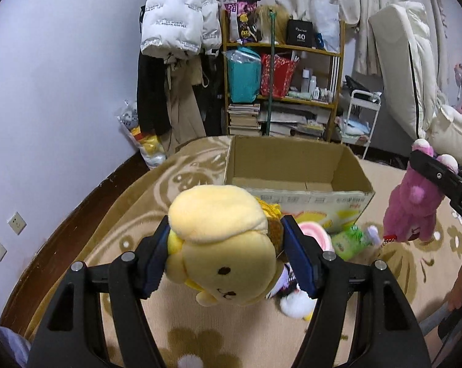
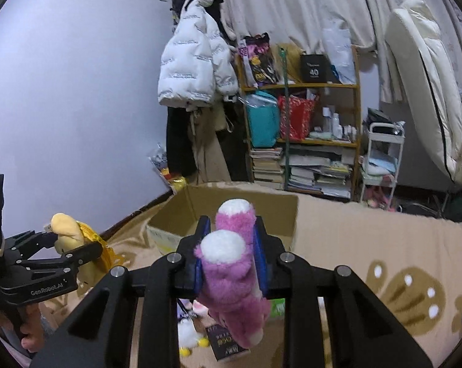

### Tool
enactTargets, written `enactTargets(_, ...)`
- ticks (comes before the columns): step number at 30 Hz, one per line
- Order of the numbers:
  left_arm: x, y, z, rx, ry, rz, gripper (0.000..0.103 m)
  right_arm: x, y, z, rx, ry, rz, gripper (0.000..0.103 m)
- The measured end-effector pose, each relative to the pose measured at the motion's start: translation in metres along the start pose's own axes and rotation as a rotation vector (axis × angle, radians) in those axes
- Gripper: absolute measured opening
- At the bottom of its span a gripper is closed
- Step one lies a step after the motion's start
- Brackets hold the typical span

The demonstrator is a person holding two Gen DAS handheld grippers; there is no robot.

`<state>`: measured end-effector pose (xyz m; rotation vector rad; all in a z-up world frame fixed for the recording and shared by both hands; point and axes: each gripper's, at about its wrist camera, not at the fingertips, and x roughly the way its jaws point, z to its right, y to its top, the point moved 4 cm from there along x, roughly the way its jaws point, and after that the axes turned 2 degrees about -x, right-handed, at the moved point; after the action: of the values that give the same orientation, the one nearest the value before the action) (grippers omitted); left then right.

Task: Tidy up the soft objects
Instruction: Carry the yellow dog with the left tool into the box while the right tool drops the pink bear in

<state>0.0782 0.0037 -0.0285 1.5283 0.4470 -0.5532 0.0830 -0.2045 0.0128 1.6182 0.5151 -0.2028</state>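
Note:
My left gripper [image 1: 228,245] is shut on a yellow plush dog [image 1: 225,245] and holds it above the rug, short of the open cardboard box [image 1: 295,171]. My right gripper [image 2: 231,245] is shut on a pink plush rabbit [image 2: 231,273], gripped at its white-tipped ears, its body hanging below. The rabbit also shows at the right of the left wrist view [image 1: 412,205], and the dog at the left of the right wrist view [image 2: 68,239]. The box [image 2: 225,211] lies ahead of both grippers, and its visible inside looks bare.
On the beige patterned rug [image 1: 139,214] in front of the box lie a green soft toy [image 1: 350,239], a pink-white one [image 1: 317,233] and a small white plush [image 2: 188,337]. A wooden shelf [image 1: 280,76], hung coats [image 1: 175,30] and a white cart [image 1: 359,116] stand behind.

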Motion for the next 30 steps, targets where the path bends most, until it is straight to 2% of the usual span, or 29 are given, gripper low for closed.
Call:
enactTargets(4,0.005,0.019,0.001,-0.008,-0.028,0.020,0.068,0.013,0.013,-0.001,-0.008,0.003,0.008,0.028)
enactTargets(9,0.012,0.045,0.006,0.027,-0.032,0.062,0.069,0.028,0.027,0.004,-0.004,0.005,0.027,0.028)
enactTargets(17,0.046,0.087,0.022,0.060,-0.064,0.125,0.069,0.067,0.052,0.019,-0.014,0.011,0.050,0.028)
enactTargets(23,0.081,0.100,0.037,0.089,-0.064,0.128,0.069,0.097,0.052,0.025,-0.005,0.045,0.026,0.028)
enactTargets(30,0.113,0.093,0.046,0.112,-0.066,0.098,0.070,0.120,0.049,0.034,-0.018,0.041,0.018,0.028)
